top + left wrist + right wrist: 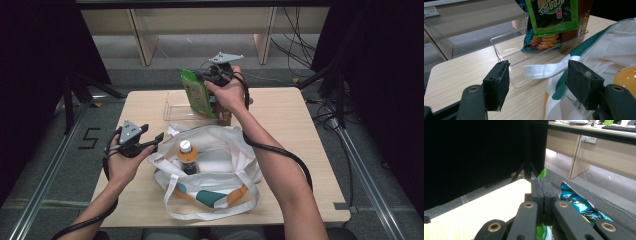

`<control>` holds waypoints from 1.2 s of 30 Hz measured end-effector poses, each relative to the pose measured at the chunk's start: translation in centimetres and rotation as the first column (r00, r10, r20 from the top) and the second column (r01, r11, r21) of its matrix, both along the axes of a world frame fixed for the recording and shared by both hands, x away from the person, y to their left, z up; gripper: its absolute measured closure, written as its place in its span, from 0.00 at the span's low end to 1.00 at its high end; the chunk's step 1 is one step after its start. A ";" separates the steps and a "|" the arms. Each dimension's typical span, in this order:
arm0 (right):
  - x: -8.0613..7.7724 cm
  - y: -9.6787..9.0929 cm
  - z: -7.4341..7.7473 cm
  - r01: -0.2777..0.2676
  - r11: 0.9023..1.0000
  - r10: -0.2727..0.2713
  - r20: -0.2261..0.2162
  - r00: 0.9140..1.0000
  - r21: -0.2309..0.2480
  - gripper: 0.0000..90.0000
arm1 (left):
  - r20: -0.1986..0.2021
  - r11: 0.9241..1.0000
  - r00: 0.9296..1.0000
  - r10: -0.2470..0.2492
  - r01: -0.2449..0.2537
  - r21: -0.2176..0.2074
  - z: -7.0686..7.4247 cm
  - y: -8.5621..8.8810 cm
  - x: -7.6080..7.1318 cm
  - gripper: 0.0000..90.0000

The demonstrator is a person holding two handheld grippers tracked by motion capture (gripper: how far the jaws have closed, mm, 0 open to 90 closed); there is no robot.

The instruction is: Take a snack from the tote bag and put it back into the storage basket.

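Note:
My right gripper [204,78] hangs above the far middle of the table, shut on the top edge of a green snack bag [196,95]. The bag dangles over a clear plastic tray [172,106]. In the right gripper view the jaws [541,182] are pressed together with a green corner [543,173] sticking out. My left gripper [156,141] is open at the left rim of a white tote bag [220,172]. The bag's white strap [546,70] lies across the gap between the open jaws [539,72], untouched by either pad. An orange drink bottle [186,156] stands inside the tote.
A blue and orange snack bag [541,41] and a brown box [584,20] stand in the tray behind the green bag. Dark tripod legs and cables lie on the floor beside the table. Bare tabletop [295,125] shows at the right.

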State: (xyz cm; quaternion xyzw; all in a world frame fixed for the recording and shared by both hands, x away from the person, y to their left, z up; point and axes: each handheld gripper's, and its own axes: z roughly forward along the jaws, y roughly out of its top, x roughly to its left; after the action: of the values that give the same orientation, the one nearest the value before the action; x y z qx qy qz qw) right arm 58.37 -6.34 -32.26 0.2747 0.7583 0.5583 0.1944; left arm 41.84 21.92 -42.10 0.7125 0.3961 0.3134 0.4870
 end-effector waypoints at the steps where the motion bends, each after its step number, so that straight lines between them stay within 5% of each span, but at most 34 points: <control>1: 0.1 0.1 -0.1 0.001 1.000 -0.001 -0.012 1.000 0.000 1.00 | 0.002 1.000 1.000 -0.004 0.004 -0.005 -0.1 0.0 0.1 0.38; 22: 1.7 2.0 -2.5 0.010 0.999 -0.011 -0.030 0.999 -0.046 1.00 | -0.001 1.000 1.000 -0.004 0.004 -0.002 -0.2 0.1 -0.1 0.38; 29: 2.1 2.0 -3.0 0.026 0.998 -0.026 -0.003 1.000 -0.051 1.00 | 0.000 1.000 1.000 -0.004 0.004 0.002 -0.2 0.1 -0.1 0.38; 34: 2.0 2.0 -3.2 0.025 0.997 -0.028 -0.034 0.999 -0.073 1.00 | -0.009 1.000 1.000 0.003 -0.003 -0.002 -0.2 0.0 -0.2 0.39; 36: 2.2 2.1 -3.4 0.014 0.996 -0.015 -0.010 1.000 -0.085 1.00 | -0.005 1.000 1.000 0.001 -0.001 0.004 -0.2 0.1 -0.1 0.38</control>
State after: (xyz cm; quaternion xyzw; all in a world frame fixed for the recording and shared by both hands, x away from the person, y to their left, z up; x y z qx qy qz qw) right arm 60.52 -4.26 -35.66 0.2746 0.7804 0.5227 0.2056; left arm 41.71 22.00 -42.28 0.7141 0.3969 0.3127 0.4846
